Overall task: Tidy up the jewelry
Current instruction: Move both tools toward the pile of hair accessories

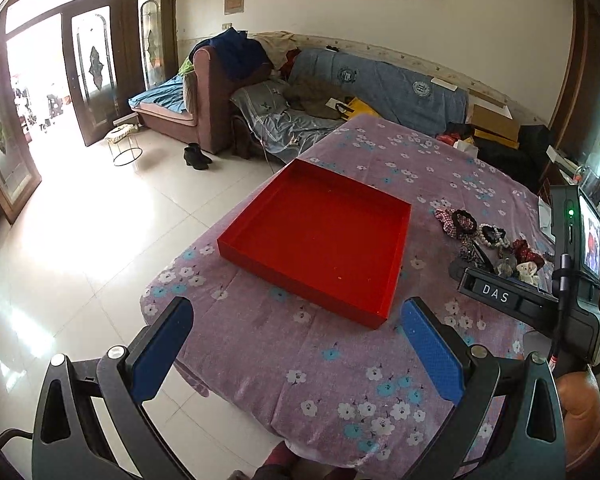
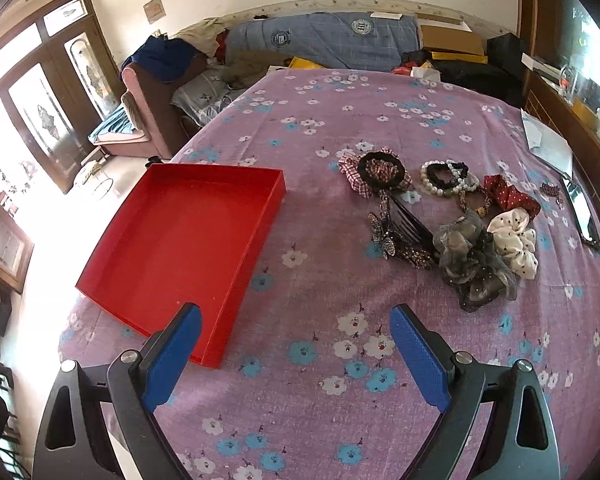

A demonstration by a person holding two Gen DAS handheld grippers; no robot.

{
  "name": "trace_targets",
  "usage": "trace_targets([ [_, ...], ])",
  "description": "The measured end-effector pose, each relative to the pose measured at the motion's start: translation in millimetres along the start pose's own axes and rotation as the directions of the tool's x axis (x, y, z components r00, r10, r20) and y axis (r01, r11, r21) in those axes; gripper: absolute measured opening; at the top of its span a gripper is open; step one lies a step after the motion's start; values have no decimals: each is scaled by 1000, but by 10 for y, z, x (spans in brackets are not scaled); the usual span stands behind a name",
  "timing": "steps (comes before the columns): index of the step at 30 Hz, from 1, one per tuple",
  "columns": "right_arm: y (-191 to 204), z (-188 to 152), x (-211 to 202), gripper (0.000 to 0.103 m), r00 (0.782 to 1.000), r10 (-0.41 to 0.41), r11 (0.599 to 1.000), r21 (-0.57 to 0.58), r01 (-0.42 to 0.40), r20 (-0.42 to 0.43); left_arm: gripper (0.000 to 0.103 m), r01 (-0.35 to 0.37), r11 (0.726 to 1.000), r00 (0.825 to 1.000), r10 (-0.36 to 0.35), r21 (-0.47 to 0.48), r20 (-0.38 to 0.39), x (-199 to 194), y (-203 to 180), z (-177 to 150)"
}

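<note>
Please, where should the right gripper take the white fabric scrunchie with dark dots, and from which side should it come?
Probably best is the puffy near-right edge of the white fabric scrunchie with dark dots, approached from above and slightly from the right. Its left side touches the grey sheer scrunchie, while its right side borders bare cloth. The right gripper is open and holds nothing.

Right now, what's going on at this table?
Nothing has been sorted yet. The shallow red cardboard tray sits empty on the purple floral tablecloth. The pile of scrunchies, pearl bracelets and hair clips lies apart to its right. The left hand-held gripper and right hand-held gripper are both open, holding nothing.
</note>
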State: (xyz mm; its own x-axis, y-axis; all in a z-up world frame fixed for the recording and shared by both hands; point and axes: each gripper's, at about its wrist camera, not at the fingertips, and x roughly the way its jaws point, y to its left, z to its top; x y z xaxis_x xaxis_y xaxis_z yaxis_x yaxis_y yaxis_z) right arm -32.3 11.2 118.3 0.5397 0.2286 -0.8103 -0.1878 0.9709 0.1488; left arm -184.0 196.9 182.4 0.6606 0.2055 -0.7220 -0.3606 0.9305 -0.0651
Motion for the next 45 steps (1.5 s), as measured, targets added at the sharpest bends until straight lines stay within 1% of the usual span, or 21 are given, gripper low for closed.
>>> trace_targets([
  [6, 147, -41, -16, 97, 1000, 14, 999, -41, -13, 11, 103, -14, 1000, 1000, 14, -7, 1, 23, 33, -14],
  [16, 300, -111, 70, 97, 1000, 28, 996, -80, -28, -10, 103, -44, 999, 999, 44, -26, -4, 51, 156, -32],
  [20, 293, -96, 79, 97, 1000, 24, 997, -78, -25, -11, 103, -98, 995, 995, 98, -22, -3, 91, 221, 82],
  [23, 230, -58, 11, 97, 1000, 17, 998, -68, -15, 23, 103, -116, 993, 993, 116, 0, 8, 179, 230, 252],
  [24, 167, -46, -41, 97, 999, -2, 998, -61, 5, 48, 103, -112, 994, 994, 111, 8, 9, 225, 222, 306],
  [26, 16, -42, -123, 97, 996, -44, 998, -39, 47, 75, 103, -76, 997, 997, 76, 21, 7, 347, 181, 397],
  [27, -44, -44, -145, 97, 995, -62, 997, -29, 65, 80, 103, -58, 998, 998, 58, 30, -4, 425, 148, 435],
  [28, -183, -62, -188, 97, 991, -101, 995, -7, 102, 87, 103, -38, 998, 999, 39, 46, -23, 530, 92, 472],
  [29, -264, -67, -201, 97, 989, -122, 992, 5, 122, 88, 103, -12, 998, 999, 14, 63, -43, 639, 23, 506],
  [31, -540, -109, -267, 97, 976, -202, 978, 60, 198, 80, 103, 27, 995, 997, -20, 97, -75, 817, -126, 559],
  [33, -731, -137, -316, 97, 967, -247, 965, 108, 240, 66, 103, 64, 990, 994, -52, 127, -93, 934, -269, 591],
  [35, -940, -179, -403, 97, 952, -299, 945, 159, 286, 63, 103, 98, 981, 991, -80, 167, -109, 1068, -459, 626],
  [38, -1185, -220, -528, 97, 922, -383, 906, 218, 362, 59, 103, 147, 966, 982, -116, 213, -148, 1243, -708, 654],
  [39, -1231, -235, -557, 97, 917, -396, 898, 231, 374, 56, 103, 157, 962, 980, -124, 223, -155, 1272, -763, 651],
  [40, -1307, -249, -602, 97, 906, -421, 882, 259, 395, 52, 103, 171, 957, 977, -134, 235, -164, 1313, -840, 643],
  [42, -1397, -292, -674, 97, 891, -451, 858, 296, 419, 49, 103, 198, 947, 971, -154, 252, -185, 1376, -971, 610],
  [44, -1451, -341, -720, 97, 879, -474, 840, 322, 437, 46, 103, 215, 940, 965, -163, 266, -206, 1433, -1096, 561],
  [45, -1474, -371, -730, 97, 877, -479, 834, 333, 440, 41, 103, 220, 938, 963, -164, 269, -216, 1453, -1151, 542],
])
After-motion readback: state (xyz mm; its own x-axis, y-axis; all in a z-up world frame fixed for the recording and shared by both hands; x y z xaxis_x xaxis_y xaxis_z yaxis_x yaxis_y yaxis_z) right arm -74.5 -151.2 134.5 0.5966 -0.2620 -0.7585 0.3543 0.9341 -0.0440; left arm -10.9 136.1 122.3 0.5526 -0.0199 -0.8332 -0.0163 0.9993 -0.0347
